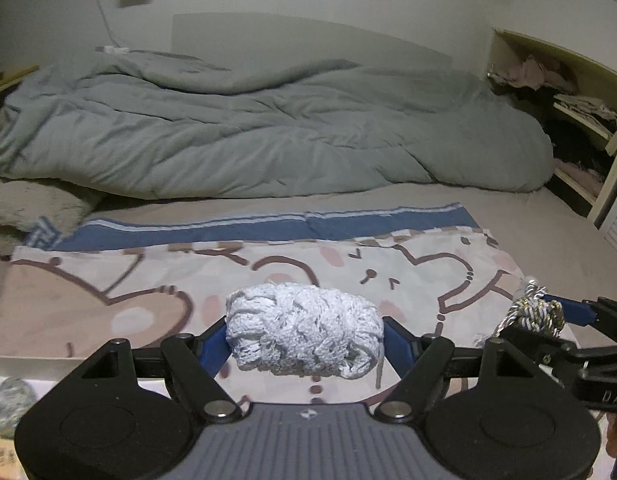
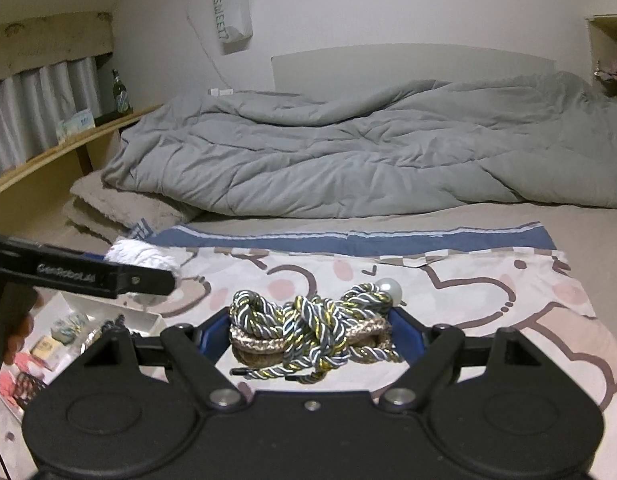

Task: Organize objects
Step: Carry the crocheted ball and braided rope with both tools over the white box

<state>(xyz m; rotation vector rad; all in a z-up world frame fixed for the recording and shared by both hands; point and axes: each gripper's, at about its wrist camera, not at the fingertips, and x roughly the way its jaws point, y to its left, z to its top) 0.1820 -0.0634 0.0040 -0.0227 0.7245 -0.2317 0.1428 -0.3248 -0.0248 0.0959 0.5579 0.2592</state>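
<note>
My left gripper [image 1: 304,340] is shut on a white knitted bundle [image 1: 302,330] and holds it above the cartoon-print cloth [image 1: 148,280] on the bed. The bundle also shows in the right wrist view [image 2: 142,256], at the left. My right gripper [image 2: 310,340] is shut on a knot of twisted grey, gold and beige cords [image 2: 308,330] with a white pearl bead [image 2: 390,290] at its far right end. The right gripper and cords show at the right edge of the left wrist view [image 1: 536,314].
A rumpled grey duvet [image 2: 348,160] fills the far half of the bed. A white tray [image 2: 120,316] with small items sits low left beside the bed. A wooden shelf [image 2: 68,144] with a bottle runs along the left wall. Open shelves with clothes [image 1: 580,120] stand right.
</note>
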